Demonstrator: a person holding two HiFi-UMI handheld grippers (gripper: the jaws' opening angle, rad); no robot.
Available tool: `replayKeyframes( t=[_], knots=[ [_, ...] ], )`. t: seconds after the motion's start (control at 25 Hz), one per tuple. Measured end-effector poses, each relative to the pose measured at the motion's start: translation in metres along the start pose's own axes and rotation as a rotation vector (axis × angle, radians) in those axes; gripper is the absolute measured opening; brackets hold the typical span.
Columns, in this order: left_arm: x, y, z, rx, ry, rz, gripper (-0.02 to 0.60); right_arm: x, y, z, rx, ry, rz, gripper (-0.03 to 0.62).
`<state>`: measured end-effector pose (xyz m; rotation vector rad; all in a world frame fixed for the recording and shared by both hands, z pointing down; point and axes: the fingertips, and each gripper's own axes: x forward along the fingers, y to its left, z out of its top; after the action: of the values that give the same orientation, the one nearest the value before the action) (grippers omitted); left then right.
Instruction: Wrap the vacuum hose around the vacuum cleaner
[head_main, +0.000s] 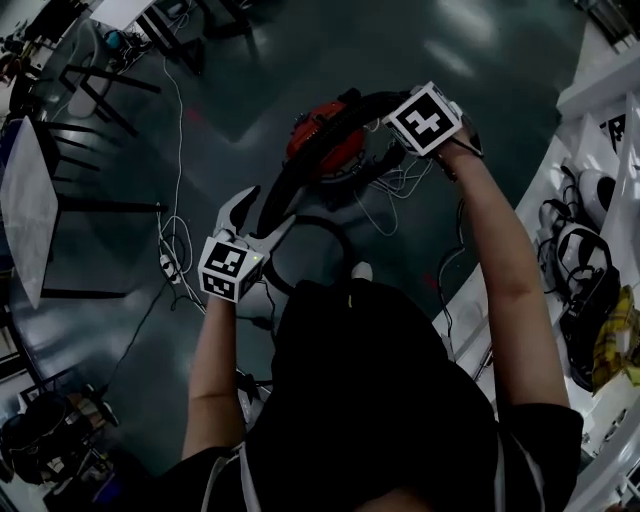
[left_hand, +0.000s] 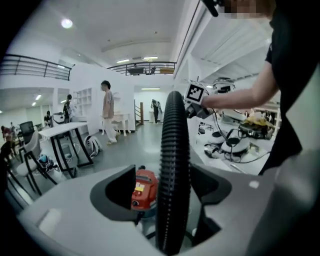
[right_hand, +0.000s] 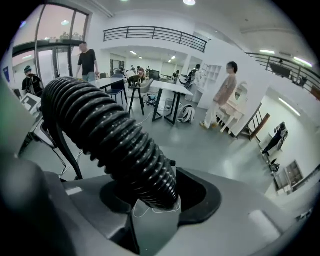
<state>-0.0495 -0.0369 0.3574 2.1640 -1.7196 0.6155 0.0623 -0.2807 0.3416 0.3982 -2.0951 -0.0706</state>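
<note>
The black ribbed vacuum hose (left_hand: 174, 160) runs in one long arc from my left fingers across to my right ones. Seen from the left gripper view, it stands pretty much straight up between the jaws, then bends over toward my right hand.

My left gripper (head_main: 262, 215) is spread as wide as it goes. The hose sits in the gap, closer to the right jaw with daylight on the other side, so nothing is pinched there. My right gripper (head_main: 390, 118) is clamped on the hose at about half spread, and the hose sticks out up and to the left from its pads.

The red vacuum cleaner (head_main: 322, 140) is on the floor below the arc, between my two sets of fingers and just past the left ones. Loose white cables (head_main: 400, 190) are lying on the floor near it, under my right fingers.

Out past my right fingers there are white shelves (head_main: 600, 95) holding dark headset-looking gear (head_main: 585, 260) and something yellow and checked (head_main: 615, 340).
</note>
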Motion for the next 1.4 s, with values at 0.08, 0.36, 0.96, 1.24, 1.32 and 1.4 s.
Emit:
replayKeyframes(
  t=[0.08,0.36,0.96,1.24,1.32,1.4],
  knots=[
    [0.005,0.000,-0.012,-0.061,0.016,-0.009,0.341,0.001,-0.009,-0.004,0.040,0.010,0.011,0.207],
    [0.039,0.005,-0.025,-0.002,0.130,-0.084,0.175,0.008,-0.005,-0.017,0.129,0.064,0.037,0.204],
    [0.058,0.079,0.036,-0.027,0.074,-0.084,0.175,0.026,0.032,-0.067,0.344,0.220,0.137,0.183],
    [0.070,0.110,0.055,-0.047,0.047,-0.097,0.176,0.044,0.066,-0.069,0.483,0.244,0.216,0.178],
    [0.076,0.119,0.056,-0.052,0.049,-0.105,0.176,0.050,0.077,-0.069,0.530,0.244,0.226,0.178],
    [0.083,0.127,0.055,-0.055,0.060,-0.114,0.176,0.056,0.088,-0.071,0.578,0.243,0.235,0.178]
  ],
)
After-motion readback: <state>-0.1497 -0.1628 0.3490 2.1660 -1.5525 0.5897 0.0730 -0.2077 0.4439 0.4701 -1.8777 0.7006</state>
